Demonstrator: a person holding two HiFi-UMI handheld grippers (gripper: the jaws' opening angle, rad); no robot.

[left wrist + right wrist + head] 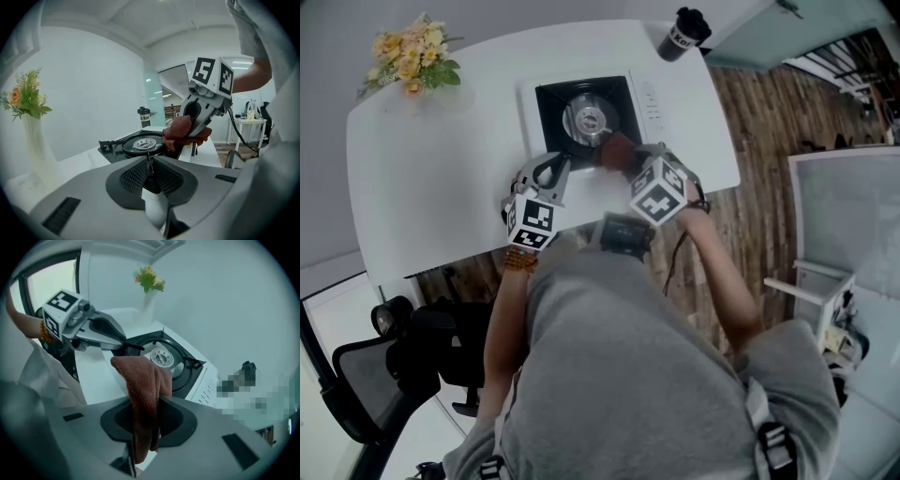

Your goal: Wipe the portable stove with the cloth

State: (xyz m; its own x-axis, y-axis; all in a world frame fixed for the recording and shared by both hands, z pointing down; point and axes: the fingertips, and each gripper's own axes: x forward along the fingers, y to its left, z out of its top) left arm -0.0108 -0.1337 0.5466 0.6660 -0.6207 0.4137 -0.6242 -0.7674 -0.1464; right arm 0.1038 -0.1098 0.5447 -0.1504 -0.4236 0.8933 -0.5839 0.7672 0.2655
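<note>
The portable stove point(586, 114) is black-topped with a round burner and sits at the table's far middle; it also shows ahead of each gripper point(140, 144) point(171, 363). A brown cloth point(143, 380) hangs folded between the jaws of my right gripper point(146, 408), which is shut on it. In the head view this gripper point(621, 156) holds the cloth point(617, 148) just over the stove's near edge. My left gripper point(553, 171) is beside it at the stove's near left corner, jaws together with nothing between them point(149, 161). Its camera sees the cloth point(185, 133) over the stove rim.
A vase of flowers point(411, 58) stands at the table's far left, with its white vase point(38, 150) close to the left gripper. A black tumbler point(682, 34) stands behind the stove on the right. An office chair point(384, 366) is at the near left, beside the white table point(441, 178).
</note>
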